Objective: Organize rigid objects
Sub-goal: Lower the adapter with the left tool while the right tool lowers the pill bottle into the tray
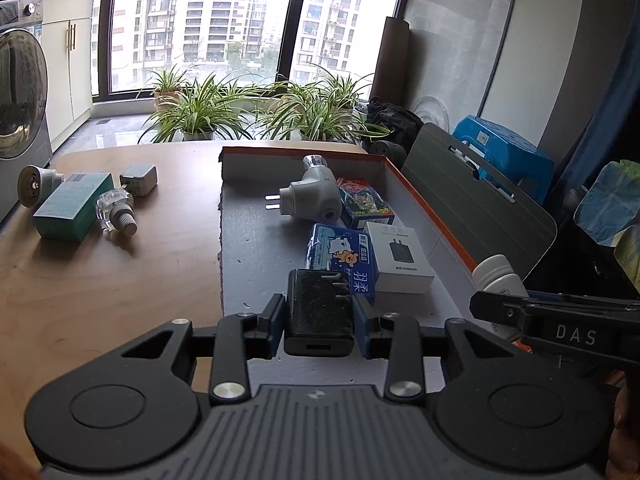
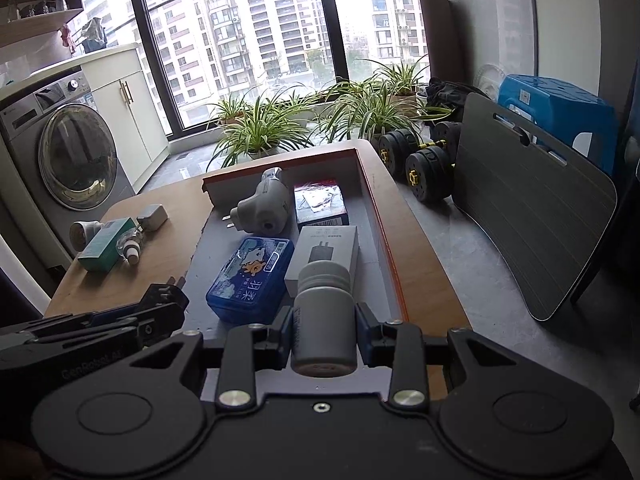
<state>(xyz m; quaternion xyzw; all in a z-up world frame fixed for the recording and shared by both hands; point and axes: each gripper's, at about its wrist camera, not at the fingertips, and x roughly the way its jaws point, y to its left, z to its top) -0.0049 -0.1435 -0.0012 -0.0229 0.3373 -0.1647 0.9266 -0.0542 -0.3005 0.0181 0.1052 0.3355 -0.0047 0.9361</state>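
My left gripper (image 1: 319,314) is shut on a black charger (image 1: 319,308), held over the near end of the orange-rimmed grey box lid (image 1: 256,240). My right gripper (image 2: 323,330) is shut on a white pill bottle (image 2: 324,312) over the same lid (image 2: 372,208), near its right rim. In the lid lie a white plug adapter (image 1: 310,196), a blue tissue case (image 1: 344,252), a white charger box (image 1: 400,256) and a card box (image 1: 362,200). On the table at left lie a green box (image 1: 72,210), a clear perfume bottle (image 1: 116,214), a grey charger (image 1: 140,178) and a white round adapter (image 1: 36,184).
The wooden table (image 1: 100,300) ends near potted plants (image 1: 200,108) by the window. A washing machine (image 2: 60,152) stands at left. A grey lap board (image 2: 532,216), dumbbells (image 2: 420,160) and a blue stool (image 2: 560,112) are on the floor at right.
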